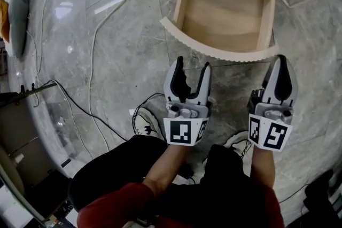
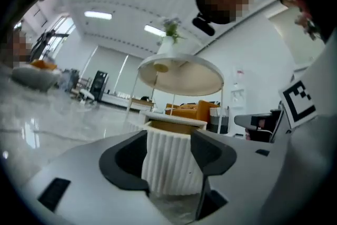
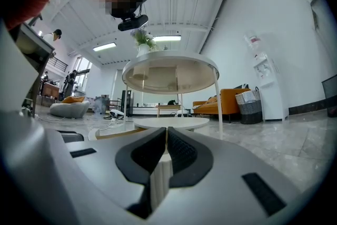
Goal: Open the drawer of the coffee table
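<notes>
Already the drawer (image 1: 224, 13) is standing open; the left gripper (image 1: 193, 64) is gaping and the right gripper (image 1: 280, 61) is pinched together (seemingly on nothing), so further pulling is risking derailing it.

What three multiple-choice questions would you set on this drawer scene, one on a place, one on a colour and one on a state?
1. Where is the right gripper?
A. by the right end of the drawer's ribbed front
B. inside the drawer
C. under the drawer

2. What colour is the ribbed front?
A. black
B. off-white
C. orange

3. How do the left gripper's jaws stand?
A. shut on the ribbed front
B. shut together
C. apart

Answers:
1. A: in the head view its tip lies beside the front's right end.
2. B: the ribs look pale in the head view and the left gripper view.
3. C: the left gripper view shows a wide gap between the jaws.
</notes>
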Demonstrator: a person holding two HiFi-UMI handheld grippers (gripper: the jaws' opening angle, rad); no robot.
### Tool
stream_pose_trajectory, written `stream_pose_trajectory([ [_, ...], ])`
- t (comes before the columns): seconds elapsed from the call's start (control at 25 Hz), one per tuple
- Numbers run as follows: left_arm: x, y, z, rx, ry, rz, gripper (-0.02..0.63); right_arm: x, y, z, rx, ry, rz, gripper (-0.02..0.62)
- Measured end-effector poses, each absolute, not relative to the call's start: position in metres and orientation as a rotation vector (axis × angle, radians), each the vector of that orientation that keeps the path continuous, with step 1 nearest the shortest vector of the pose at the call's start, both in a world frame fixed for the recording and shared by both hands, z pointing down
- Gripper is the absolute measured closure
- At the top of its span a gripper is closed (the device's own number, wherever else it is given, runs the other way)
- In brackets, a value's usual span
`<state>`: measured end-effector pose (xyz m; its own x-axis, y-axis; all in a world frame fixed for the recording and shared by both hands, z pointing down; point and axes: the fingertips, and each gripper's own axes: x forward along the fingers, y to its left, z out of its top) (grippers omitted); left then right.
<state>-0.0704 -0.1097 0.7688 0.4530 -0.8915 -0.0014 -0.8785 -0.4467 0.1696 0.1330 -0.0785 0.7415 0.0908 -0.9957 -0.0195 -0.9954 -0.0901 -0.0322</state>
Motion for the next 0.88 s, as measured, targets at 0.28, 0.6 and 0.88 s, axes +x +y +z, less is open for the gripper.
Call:
stream_pose_trajectory([
  [0.28,-0.060,-0.124,0.737,2.912,-1.553,0.057,0.337,0.132,-0.079,0.737,-2.286,2.087,0.002,0.571],
  [0.6,-0.061,-0.149,0.683,2.974,-1.487,0.142,0.337,0.135,-0.086,0.682,-2.352,2.107,-0.006,0.571],
  [0.88,-0.050,-0.185,0.540,3.048,-1.409,0.202,0.337,0.127,-0.091,0.547,-2.386,2.130,-0.115,0.571],
])
